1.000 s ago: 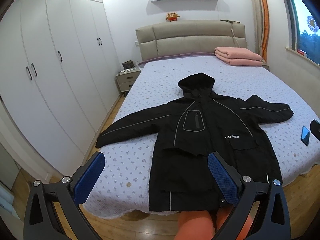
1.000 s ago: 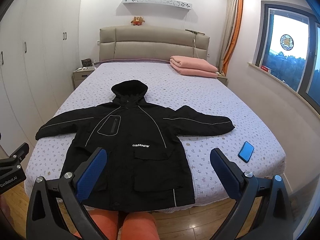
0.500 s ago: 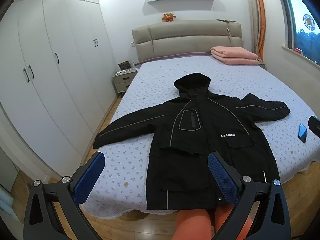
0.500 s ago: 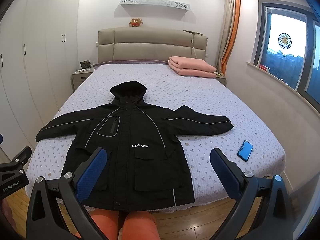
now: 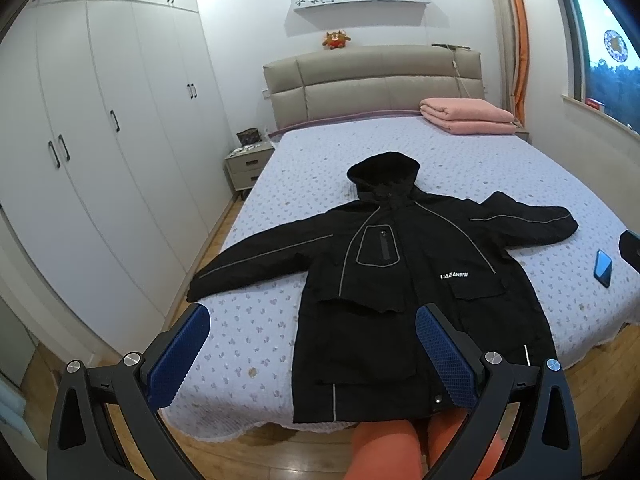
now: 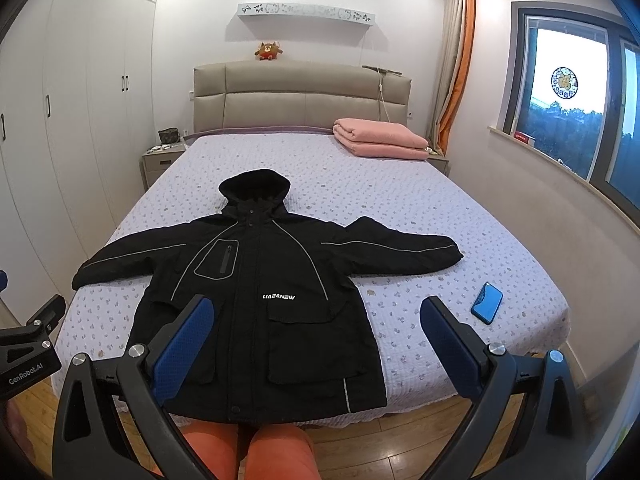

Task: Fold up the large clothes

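Observation:
A black hooded jacket [image 5: 404,280] [image 6: 260,292] lies face up on the bed, sleeves spread to both sides, hood toward the headboard, hem at the foot edge. My left gripper [image 5: 312,344] hangs open above the foot of the bed, over the jacket's left lower part, holding nothing. My right gripper [image 6: 316,336] is open too, above the jacket's lower right side and clear of the cloth. The left gripper's body [image 6: 28,344] shows at the left edge of the right wrist view.
The bed [image 6: 400,208] has a lilac dotted cover. A blue phone [image 6: 487,303] lies near its right foot corner. Folded pink blanket [image 6: 380,142] by the headboard. White wardrobes [image 5: 100,160] and a nightstand [image 5: 248,168] stand left. A person's orange-clad legs [image 6: 260,452] are below.
Both cameras have drifted slightly; the view has shifted a little leftward and back. The jacket has not moved and both grippers remain open.

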`<state>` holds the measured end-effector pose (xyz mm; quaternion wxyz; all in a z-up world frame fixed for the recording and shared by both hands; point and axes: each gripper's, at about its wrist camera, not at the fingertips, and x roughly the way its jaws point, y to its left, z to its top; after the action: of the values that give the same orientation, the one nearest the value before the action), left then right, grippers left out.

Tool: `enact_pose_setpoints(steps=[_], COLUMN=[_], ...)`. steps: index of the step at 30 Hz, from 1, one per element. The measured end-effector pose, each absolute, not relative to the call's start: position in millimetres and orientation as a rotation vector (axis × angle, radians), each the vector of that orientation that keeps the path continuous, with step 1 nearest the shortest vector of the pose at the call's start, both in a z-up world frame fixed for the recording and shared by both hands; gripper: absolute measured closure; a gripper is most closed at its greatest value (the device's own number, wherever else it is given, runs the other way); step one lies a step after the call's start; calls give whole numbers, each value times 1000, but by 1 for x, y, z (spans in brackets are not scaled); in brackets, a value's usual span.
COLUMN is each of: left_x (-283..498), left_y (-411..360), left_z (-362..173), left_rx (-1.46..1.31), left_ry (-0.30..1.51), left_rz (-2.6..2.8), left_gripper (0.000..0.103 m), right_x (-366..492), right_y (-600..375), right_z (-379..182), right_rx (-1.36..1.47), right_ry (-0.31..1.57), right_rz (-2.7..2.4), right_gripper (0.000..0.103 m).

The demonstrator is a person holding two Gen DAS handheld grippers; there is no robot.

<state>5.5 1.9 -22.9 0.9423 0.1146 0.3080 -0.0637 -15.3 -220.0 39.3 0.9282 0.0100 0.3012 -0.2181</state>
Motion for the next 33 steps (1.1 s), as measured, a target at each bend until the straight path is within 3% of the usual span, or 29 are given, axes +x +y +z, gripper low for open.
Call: enact_pose_setpoints(steps=[25, 33], left_x=[-64, -48], left_y=[-11, -13], left_z=[20, 15], left_rx=[268, 243], left_ry=[495, 513], left_rz=[-178, -235], left_gripper=[0, 0], right_x=[-84, -81], right_y=[-228, -244], right_z=[73, 71], right_rx=[81, 123], right_ry=[494, 473], right_rz=[-485, -478], right_gripper=[0, 0])
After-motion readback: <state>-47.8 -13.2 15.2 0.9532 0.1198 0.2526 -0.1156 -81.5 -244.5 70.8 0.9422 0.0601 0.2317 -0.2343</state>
